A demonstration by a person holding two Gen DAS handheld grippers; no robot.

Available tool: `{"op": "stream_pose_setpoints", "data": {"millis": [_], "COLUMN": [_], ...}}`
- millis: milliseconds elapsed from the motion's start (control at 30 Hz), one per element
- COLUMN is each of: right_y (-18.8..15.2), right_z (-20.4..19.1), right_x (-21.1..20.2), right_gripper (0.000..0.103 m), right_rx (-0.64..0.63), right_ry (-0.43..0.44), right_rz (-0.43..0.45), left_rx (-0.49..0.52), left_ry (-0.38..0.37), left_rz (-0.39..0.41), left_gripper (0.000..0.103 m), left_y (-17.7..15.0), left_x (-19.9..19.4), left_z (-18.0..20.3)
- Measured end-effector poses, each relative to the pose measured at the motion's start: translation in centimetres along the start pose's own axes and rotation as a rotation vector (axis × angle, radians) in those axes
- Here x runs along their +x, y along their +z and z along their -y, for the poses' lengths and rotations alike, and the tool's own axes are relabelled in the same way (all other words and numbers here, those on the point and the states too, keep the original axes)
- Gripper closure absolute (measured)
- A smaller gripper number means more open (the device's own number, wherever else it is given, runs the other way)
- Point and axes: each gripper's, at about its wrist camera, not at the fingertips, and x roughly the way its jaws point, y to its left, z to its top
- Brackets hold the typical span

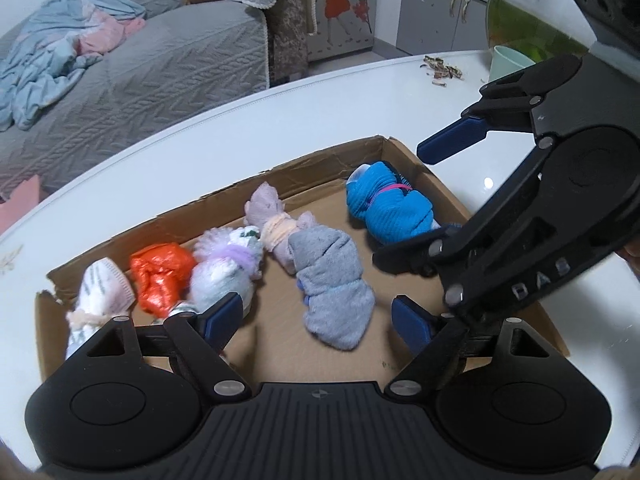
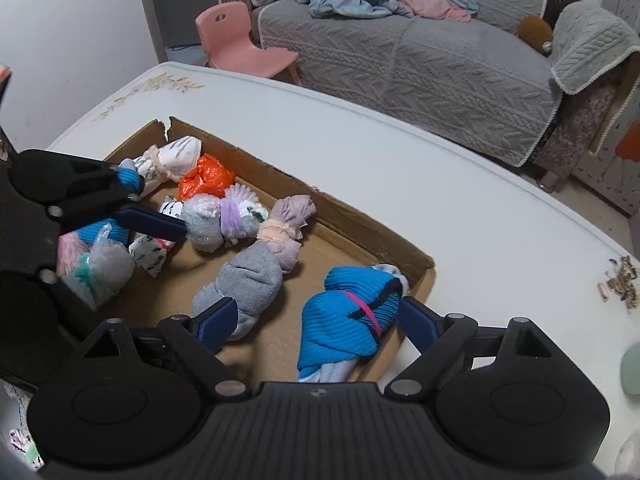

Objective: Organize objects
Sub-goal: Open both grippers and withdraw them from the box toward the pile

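A shallow cardboard box point(image 1: 332, 158) point(image 2: 360, 236) lies on the white table and holds several rolled sock bundles. A grey bundle point(image 1: 334, 280) point(image 2: 244, 280) lies in the middle, a blue bundle point(image 1: 384, 206) point(image 2: 352, 320) at the box's right end, and a lilac bundle point(image 1: 272, 216) point(image 2: 286, 224), an orange bundle point(image 1: 160, 276) point(image 2: 204, 180) and white bundles point(image 1: 224, 268) to the left. My left gripper point(image 1: 320, 318) is open and empty, low over the box in front of the grey bundle. My right gripper point(image 2: 316, 320) is open, with the blue bundle lying between its fingers.
A fish bowl point(image 1: 532, 12) and a pale green cup point(image 1: 510, 64) stand at the table's far right, with dry scraps point(image 1: 442, 70) point(image 2: 618, 284) beside them. More bundles point(image 2: 96, 268) lie at the box's left end. A grey sofa point(image 2: 420, 64) and pink chair point(image 2: 240, 40) stand beyond the table.
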Motion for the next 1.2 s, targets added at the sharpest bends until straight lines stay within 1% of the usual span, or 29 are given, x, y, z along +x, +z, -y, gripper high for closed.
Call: {"op": "stream_pose_setpoints", "data": {"millis": [167, 300, 467, 567, 733, 800, 900, 1033, 1100, 1200], "right_y": [-0.2, -0.5, -1.1, -1.6, -2.5, -2.8, -3.4, -4.3, -4.8, -5.7], "right_z": [-0.6, -1.2, -2.2, -3.2, -6.3, -8.0, -10.6, -13.2, -13.9, -14.3], "right_x": [-1.1, -1.9, -2.9, -3.8, -5.5, -5.9, -6.1, -5.5, -5.1, -3.6], "right_gripper": [0.014, 0.014, 0.013, 0.009, 0.009, 0.009, 0.009, 0.009, 0.008, 0.006], "right_rx": [0.002, -0.002, 0.004, 0.004, -0.023, -0.042, -0.058, 0.022, 0.120, 0.305], "right_ry": [-0.006, -0.012, -0.017, -0.020, 0.006, 0.033, 0.071, 0.136, 0.173, 0.238], "right_rz": [0.016, 0.018, 0.027, 0.041, 0.057, 0.058, 0.054, 0.023, 0.002, -0.036], "left_rx": [-0.010, -0.032, -0.050, -0.056, -0.082, -0.103, -0.099, -0.129, -0.134, -0.099], "left_ry": [0.020, 0.033, 0.059, 0.074, 0.109, 0.118, 0.146, 0.165, 0.172, 0.201], "left_rz": [0.010, 0.009, 0.018, 0.016, -0.015, -0.031, -0.046, -0.070, -0.082, -0.104], "left_gripper": [0.017, 0.017, 0.015, 0.014, 0.013, 0.012, 0.010, 0.009, 0.009, 0.009], "left_y": [-0.6, -1.1, -2.8, -4.1, -6.9, -8.0, -9.9, -12.5, -13.7, -15.2], "left_x": [-2.0, -3.3, -6.1, -7.8, -10.2, -11.0, -12.0, -12.7, -12.5, -11.7], "left_z": [-1.0, -1.8, -2.9, -3.4, -4.4, -4.9, -5.4, -6.2, -6.5, -6.6]}}
